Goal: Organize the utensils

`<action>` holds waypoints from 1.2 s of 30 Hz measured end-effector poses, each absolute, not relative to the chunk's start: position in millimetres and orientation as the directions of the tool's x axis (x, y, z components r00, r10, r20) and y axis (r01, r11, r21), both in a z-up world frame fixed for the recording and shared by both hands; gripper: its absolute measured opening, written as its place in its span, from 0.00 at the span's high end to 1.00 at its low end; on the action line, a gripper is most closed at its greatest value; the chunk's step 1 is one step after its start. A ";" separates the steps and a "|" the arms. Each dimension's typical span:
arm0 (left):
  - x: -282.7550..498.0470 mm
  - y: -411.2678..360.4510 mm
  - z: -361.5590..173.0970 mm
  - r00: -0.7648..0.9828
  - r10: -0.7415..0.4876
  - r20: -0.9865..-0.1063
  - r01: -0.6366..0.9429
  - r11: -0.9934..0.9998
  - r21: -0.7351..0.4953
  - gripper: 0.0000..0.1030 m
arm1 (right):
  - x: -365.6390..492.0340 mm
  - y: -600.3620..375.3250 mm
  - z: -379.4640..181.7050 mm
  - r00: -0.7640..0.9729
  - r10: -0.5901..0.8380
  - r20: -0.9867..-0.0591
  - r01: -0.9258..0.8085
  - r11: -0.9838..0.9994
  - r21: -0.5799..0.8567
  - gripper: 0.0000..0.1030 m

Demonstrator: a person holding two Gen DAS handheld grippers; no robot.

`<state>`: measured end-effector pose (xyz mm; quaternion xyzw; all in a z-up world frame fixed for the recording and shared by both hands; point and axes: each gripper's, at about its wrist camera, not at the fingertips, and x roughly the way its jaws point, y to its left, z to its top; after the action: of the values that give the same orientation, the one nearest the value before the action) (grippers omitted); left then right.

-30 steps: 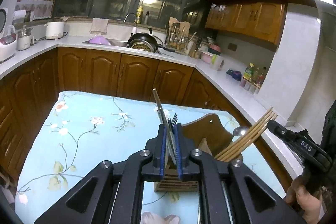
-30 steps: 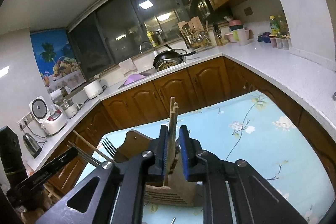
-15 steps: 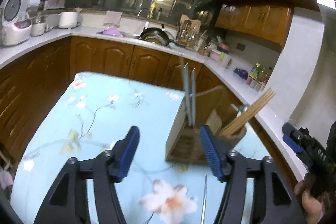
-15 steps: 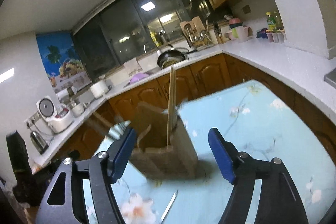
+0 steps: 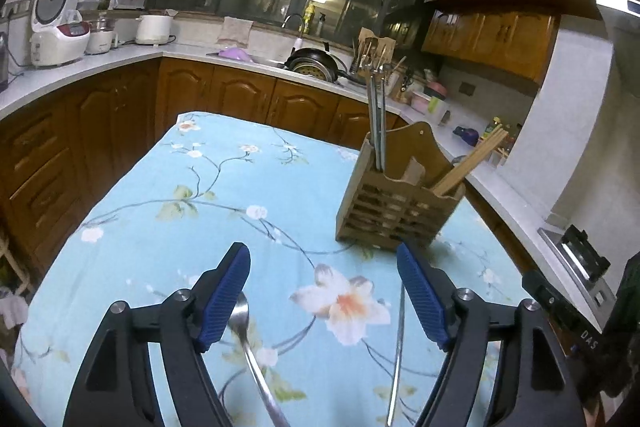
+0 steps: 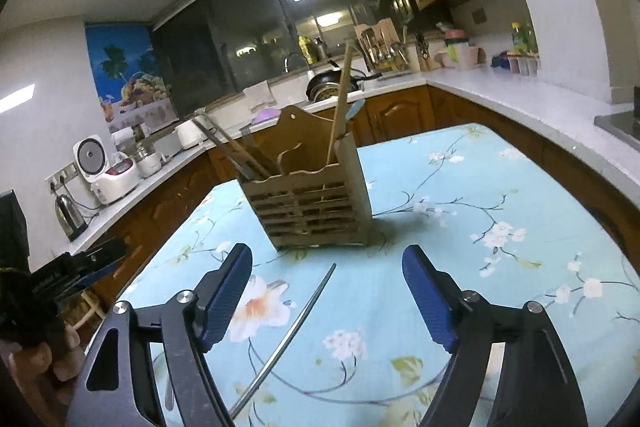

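Observation:
A wooden utensil holder (image 5: 396,203) stands on the floral blue tablecloth (image 5: 200,211). Metal utensils (image 5: 377,119) stand in its left compartment and wooden chopsticks (image 5: 470,163) lean in its right one. My left gripper (image 5: 324,295) is open and empty, pulled back in front of the holder. A metal spoon (image 5: 250,343) and a thin metal utensil (image 5: 398,347) lie on the cloth between its fingers. My right gripper (image 6: 326,297) is open and empty before the holder (image 6: 312,199); a wooden chopstick (image 6: 339,107) stands in it and a metal utensil (image 6: 290,331) lies on the cloth.
Wooden cabinets and a white counter (image 5: 100,55) ring the table, with a rice cooker (image 5: 56,23), a pan (image 5: 314,61) by the sink and jars at the right. The other hand-held gripper (image 6: 76,271) shows at the left edge of the right wrist view.
Both grippers opened, released the metal utensils and the chopsticks into the holder, and drew back toward me. The spoon and thin utensil on the cloth have come into view.

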<state>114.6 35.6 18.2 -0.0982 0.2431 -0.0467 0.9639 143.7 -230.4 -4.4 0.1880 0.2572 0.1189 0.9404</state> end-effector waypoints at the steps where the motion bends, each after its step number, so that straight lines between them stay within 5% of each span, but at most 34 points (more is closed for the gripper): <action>1: 106.8 35.1 18.4 0.878 -0.135 -0.459 0.041 0.977 -0.209 0.27 | 138.9 -229.7 -2.2 0.845 0.316 -0.433 -0.129 0.904 0.407 0.21; 10: 70.9 41.4 27.4 0.890 -0.133 -0.436 0.056 0.981 -0.185 0.26 | 106.3 -226.9 22.8 0.877 0.304 -0.373 -0.165 0.918 0.361 0.17; 14: 52.8 42.2 33.1 0.903 -0.129 -0.410 0.067 0.984 -0.163 0.23 | 88.3 -226.7 41.1 0.907 0.290 -0.306 -0.184 0.926 0.331 0.03; 19: 23.3 38.9 26.2 0.939 -0.057 -0.339 0.031 0.996 -0.083 0.01 | 57.3 -217.3 42.4 0.951 0.230 -0.208 -0.184 0.958 0.221 0.00; 36: -12.2 32.9 -22.0 0.936 0.018 -0.351 0.002 0.998 0.056 0.01 | 28.0 -206.3 -14.7 0.936 0.227 -0.268 -0.184 0.967 0.174 0.00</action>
<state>-12.2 32.9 -22.0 0.0279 0.1785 0.0039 0.9835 28.0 -206.3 -14.7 0.0735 0.1445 0.1048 0.9812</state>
